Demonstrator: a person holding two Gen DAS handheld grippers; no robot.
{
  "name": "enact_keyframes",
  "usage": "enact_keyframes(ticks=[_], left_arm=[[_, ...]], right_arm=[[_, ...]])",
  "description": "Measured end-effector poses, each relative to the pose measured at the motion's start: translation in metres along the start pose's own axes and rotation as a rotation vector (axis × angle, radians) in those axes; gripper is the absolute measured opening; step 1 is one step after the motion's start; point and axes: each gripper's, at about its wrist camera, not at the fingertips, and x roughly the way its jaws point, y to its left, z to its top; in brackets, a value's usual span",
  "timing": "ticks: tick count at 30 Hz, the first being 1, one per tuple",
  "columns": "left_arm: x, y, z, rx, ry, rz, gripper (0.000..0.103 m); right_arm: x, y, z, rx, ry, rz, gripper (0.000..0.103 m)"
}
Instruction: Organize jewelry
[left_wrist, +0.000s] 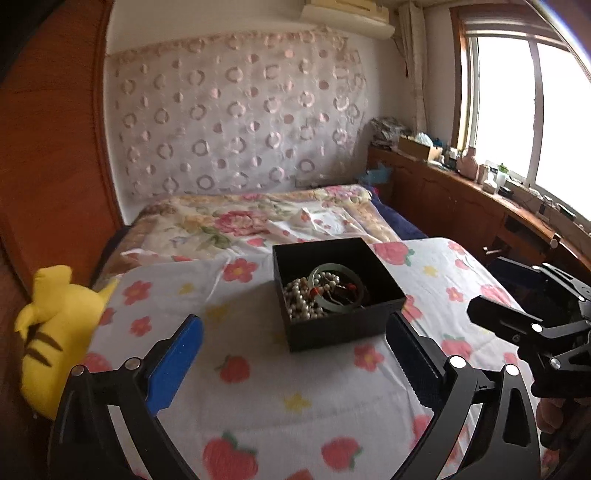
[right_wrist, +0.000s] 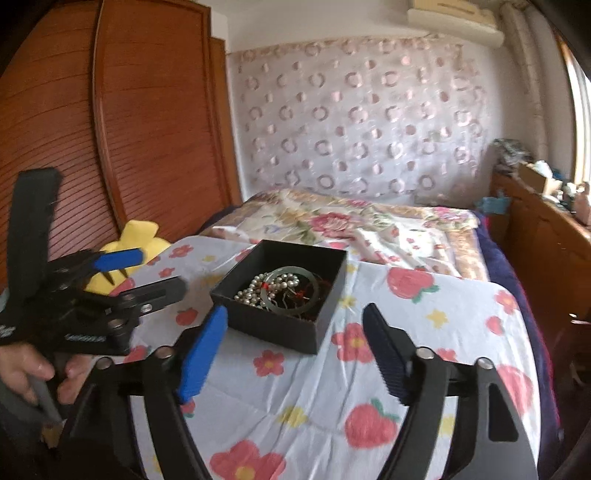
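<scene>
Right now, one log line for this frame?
left gripper: open, empty | right gripper: open, empty | pearl necklace, jade bangle: in black box

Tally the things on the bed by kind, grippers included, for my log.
Black box: 1
Green bangle: 1
Pearl strands: tangled, cannot count
Yellow plush toy: 1
Grippers: 2, left gripper, right gripper
Total: 5, plus the pearls

Left claw (left_wrist: 295, 354) spread wide, empty, blue pads (left_wrist: 175, 363) apart. Right claw (right_wrist: 295, 354) likewise spread wide and empty, level with its neighbour, close alongside. Bare left hand (right_wrist: 33, 373) wrapped around the left handle.
</scene>
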Motion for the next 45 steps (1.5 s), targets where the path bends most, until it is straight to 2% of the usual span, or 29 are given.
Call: enact_keyframes(ticks=[2,3,9,16,26,45], left_arm=[[-0.021,-0.003,-0.008,0.004,-0.018,0.027,0.095],[-0.030,-0.003,-0.012,0.005,-0.030,0.041,0.095],[-0.070,-0.004,-0.029,-0.003,-0.067,0.069,0.095],[-0.097,-0.003,-0.042,-0.022,-0.081,0.106,0.095],[-0.112,0.004,-0.042,-0.039,-0.108,0.104,0.095],[-0.122,0.004,-0.044,-0.051,-0.143,0.084,0.095]], right_arm=[[-0.015,0.004,-0.004,0.009,-0.032,-0.032,0.099],[-0.024,0.007,-0.006,0.016,-0.051,-0.053,0.101],[-0.058,0.015,-0.020,0.068,-0.096,-0.116,0.101],[-0.084,0.021,-0.036,0.091,-0.130,-0.135,0.101],[-0.102,0.030,-0.043,0.094,-0.166,-0.145,0.101],[-0.107,0.035,-0.043,0.085,-0.172,-0.139,0.101]])
